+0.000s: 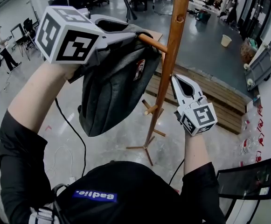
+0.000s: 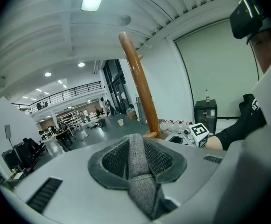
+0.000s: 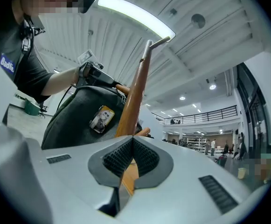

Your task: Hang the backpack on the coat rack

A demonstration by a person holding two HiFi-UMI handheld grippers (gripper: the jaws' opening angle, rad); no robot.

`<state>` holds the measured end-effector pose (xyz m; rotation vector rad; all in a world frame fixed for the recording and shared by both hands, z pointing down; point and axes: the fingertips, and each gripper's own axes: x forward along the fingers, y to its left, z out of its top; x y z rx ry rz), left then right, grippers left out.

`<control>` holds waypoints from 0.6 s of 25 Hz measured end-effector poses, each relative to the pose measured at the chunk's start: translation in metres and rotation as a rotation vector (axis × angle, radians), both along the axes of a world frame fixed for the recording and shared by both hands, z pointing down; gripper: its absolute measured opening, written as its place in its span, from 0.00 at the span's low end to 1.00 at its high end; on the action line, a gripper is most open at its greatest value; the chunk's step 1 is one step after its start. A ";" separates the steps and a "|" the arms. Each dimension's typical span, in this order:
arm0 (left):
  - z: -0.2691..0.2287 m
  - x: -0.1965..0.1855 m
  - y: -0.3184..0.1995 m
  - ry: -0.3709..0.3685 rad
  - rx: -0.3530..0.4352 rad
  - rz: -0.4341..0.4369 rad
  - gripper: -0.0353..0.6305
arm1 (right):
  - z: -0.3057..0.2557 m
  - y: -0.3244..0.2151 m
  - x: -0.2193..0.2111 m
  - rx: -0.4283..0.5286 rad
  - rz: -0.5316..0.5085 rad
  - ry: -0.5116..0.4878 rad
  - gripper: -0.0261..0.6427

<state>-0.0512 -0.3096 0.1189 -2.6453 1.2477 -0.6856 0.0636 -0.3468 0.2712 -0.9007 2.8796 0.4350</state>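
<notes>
A dark grey backpack [image 1: 114, 87] hangs from my left gripper [image 1: 130, 31], which is shut on its grey woven top strap [image 2: 137, 171]. The strap end is right at a short peg [image 1: 151, 43] of the wooden coat rack pole [image 1: 170, 55]; whether it is over the peg I cannot tell. The bag's body hangs left of the pole. My right gripper [image 1: 176, 80] is just right of the pole, lower down, jaws shut and empty. In the right gripper view the backpack [image 3: 79, 118] and the pole [image 3: 133, 106] stand close ahead.
The rack's crossed feet [image 1: 144, 148] rest on a polished concrete floor. A low wooden platform [image 1: 219, 97] lies behind the rack. A black cable [image 1: 72, 129] trails on the floor at left. A dark cabinet [image 1: 252, 176] stands at lower right.
</notes>
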 end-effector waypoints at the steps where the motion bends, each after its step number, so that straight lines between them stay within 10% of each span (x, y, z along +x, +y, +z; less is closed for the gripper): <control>1: 0.002 0.001 0.000 -0.002 -0.005 -0.002 0.21 | 0.001 0.000 0.002 -0.001 -0.024 0.000 0.04; 11: 0.012 0.027 0.013 -0.272 0.040 0.043 0.22 | -0.004 0.000 -0.003 -0.011 -0.161 -0.010 0.04; 15: 0.020 0.039 0.017 -0.240 0.052 0.055 0.22 | -0.002 0.001 -0.002 0.000 -0.135 0.005 0.04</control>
